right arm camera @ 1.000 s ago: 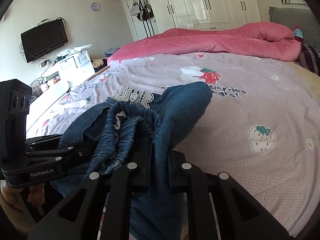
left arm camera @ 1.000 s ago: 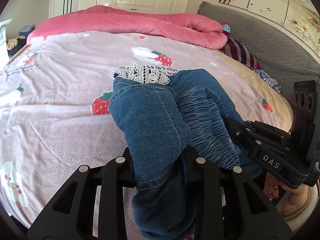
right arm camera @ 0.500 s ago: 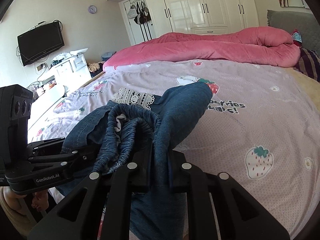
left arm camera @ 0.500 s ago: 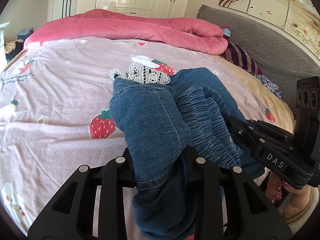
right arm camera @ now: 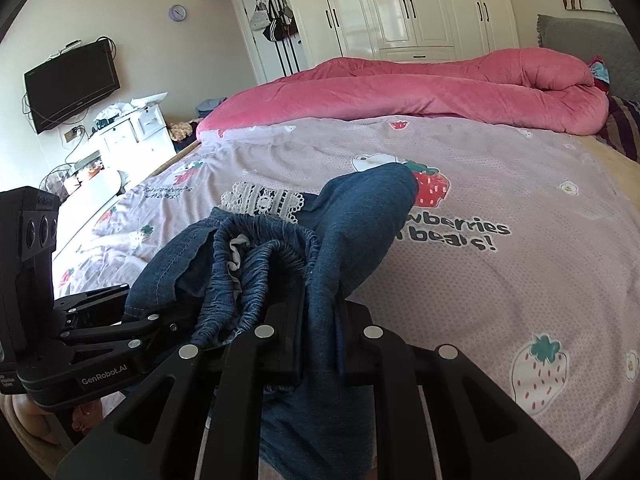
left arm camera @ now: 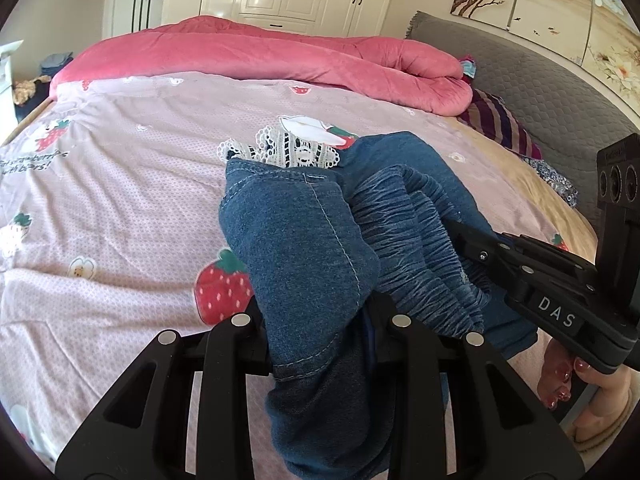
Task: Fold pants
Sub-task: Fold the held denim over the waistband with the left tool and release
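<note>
Both hands have carried the pants (left arm camera: 304, 248) further over the bed (left arm camera: 120, 208), left gripper (left arm camera: 320, 320) and right gripper (right arm camera: 320, 332) jaws clamped on soft, floppy denim; hold the elastic waistband (right arm camera: 260, 276).

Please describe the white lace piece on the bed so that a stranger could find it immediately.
Start at the pink strawberry-print sheet that covers the bed, then find the blue denim pants bunched in both grippers. The white lace trim shows just behind their top edge; it is the only openwork white fabric there.
</note>
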`<action>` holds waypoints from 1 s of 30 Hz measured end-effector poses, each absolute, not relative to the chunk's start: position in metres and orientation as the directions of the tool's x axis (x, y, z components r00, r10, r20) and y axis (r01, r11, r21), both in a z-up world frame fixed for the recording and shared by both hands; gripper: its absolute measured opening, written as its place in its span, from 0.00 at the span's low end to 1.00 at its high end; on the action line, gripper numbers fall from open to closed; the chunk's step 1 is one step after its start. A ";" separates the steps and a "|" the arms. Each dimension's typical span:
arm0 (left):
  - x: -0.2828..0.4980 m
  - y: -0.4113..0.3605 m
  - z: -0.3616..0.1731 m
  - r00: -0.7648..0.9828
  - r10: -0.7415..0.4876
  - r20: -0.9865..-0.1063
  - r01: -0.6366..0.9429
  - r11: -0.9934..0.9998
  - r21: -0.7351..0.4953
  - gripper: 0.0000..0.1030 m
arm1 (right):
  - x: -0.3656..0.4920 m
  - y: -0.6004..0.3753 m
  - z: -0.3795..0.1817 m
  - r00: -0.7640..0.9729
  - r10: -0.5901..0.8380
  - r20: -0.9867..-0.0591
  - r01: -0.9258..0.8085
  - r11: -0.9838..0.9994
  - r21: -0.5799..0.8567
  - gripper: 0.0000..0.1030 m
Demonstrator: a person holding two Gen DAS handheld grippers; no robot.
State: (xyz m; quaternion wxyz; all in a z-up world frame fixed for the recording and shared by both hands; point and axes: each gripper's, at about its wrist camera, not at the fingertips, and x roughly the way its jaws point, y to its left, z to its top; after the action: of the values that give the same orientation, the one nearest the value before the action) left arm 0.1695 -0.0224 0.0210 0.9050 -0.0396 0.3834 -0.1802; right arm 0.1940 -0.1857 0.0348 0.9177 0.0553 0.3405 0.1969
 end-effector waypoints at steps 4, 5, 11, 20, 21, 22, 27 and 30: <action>0.181 -0.022 0.018 0.642 -0.352 -0.681 0.293 0.933 -0.207 0.22 | 0.206 -0.184 0.030 0.687 0.388 -0.614 -0.310 0.921 0.235 0.11; 0.184 -0.022 0.017 0.640 -0.354 -0.683 0.295 0.933 -0.207 0.22 | 0.208 -0.184 0.029 0.687 0.387 -0.615 -0.309 0.922 0.236 0.11; 0.193 -0.025 0.010 0.631 -0.357 -0.688 0.298 0.931 -0.209 0.22 | 0.218 -0.185 0.022 0.680 0.381 -0.626 -0.293 0.924 0.245 0.11; 0.199 -0.027 -0.004 0.605 -0.354 -0.713 0.298 0.931 -0.210 0.22 | 0.228 -0.186 0.002 0.636 0.359 -0.684 -0.258 0.933 0.250 0.11; 0.199 -0.027 -0.006 0.605 -0.353 -0.714 0.300 0.931 -0.206 0.22 | 0.229 -0.187 0.000 0.630 0.356 -0.690 -0.251 0.935 0.252 0.11; 0.199 -0.027 -0.007 0.605 -0.351 -0.715 0.300 0.932 -0.204 0.22 | 0.229 -0.187 -0.002 0.625 0.351 -0.697 -0.245 0.936 0.252 0.11; 0.200 -0.027 -0.012 0.601 -0.348 -0.720 0.295 0.933 -0.204 0.24 | 0.232 -0.193 -0.013 0.600 0.329 -0.729 -0.206 0.944 0.256 0.18; 0.201 -0.026 -0.015 0.598 -0.345 -0.723 0.289 0.935 -0.207 0.25 | 0.232 -0.196 -0.017 0.595 0.308 -0.742 -0.192 0.951 0.240 0.28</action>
State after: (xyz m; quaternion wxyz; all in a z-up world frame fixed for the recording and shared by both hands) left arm 0.2009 -0.0256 -0.0152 0.8934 -0.0341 0.4114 -0.1774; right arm 0.2323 -0.1959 -0.0170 0.8905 0.0677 0.4274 0.1403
